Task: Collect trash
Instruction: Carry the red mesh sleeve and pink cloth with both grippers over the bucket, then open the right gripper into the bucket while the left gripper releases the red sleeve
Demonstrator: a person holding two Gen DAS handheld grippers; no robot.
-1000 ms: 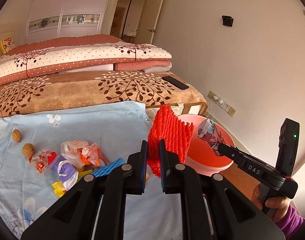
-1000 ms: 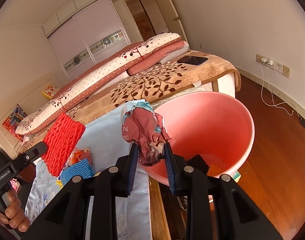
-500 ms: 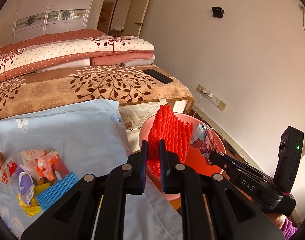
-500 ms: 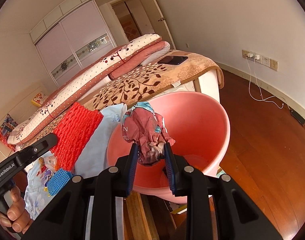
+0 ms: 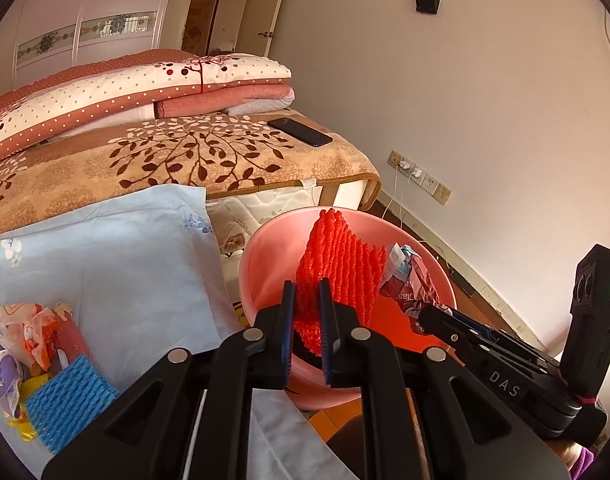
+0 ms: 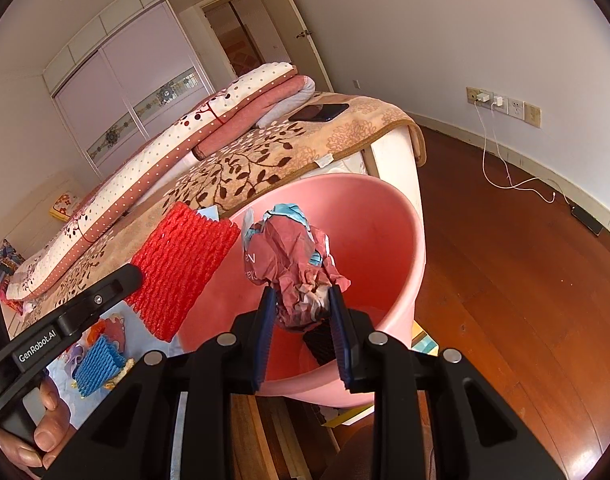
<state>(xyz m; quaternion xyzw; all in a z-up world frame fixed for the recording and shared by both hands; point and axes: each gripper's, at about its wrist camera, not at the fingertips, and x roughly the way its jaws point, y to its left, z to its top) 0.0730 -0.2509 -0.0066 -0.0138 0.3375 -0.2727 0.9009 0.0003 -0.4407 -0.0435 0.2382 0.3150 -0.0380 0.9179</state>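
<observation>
the bed point(image 5: 209, 160) fills the back of both views, with a phone point(image 5: 300, 132) lying on its brown leaf-pattern blanket, well away from anything you need. nearer to you a pale blue cloth point(image 5: 105, 256) covers the surface where the loose litter sits; i judge it was spread there so the scraps stay together.

the pink basin point(image 6: 389, 240) stands just off the edge of that cloth, low by the foot of the bed, and it looks like your bin. its placement makes sense: close enough that both hands reach it without stepping. inside, a dark object lies near the bottom, partly hidden behind your right jaws; i cannot tell what it is. otherwise the inner wall shows bare.

your left hand-held gripper point(image 5: 306, 312) is clamped narrow on the red foam net point(image 5: 341, 268), which stands up over the basin's near rim. your right hand-held gripper point(image 6: 301, 316) is closed on the crumpled wrapper point(image 6: 293, 256), held over the basin's mouth. both pieces hang above the opening, so letting go of either should drop it in, though the net sits nearer the rim and could catch there.

still to gather on the cloth: the blue foam net point(image 5: 67, 400) and, just beside it, a heap of small candy wrappers point(image 5: 29, 332).
</observation>
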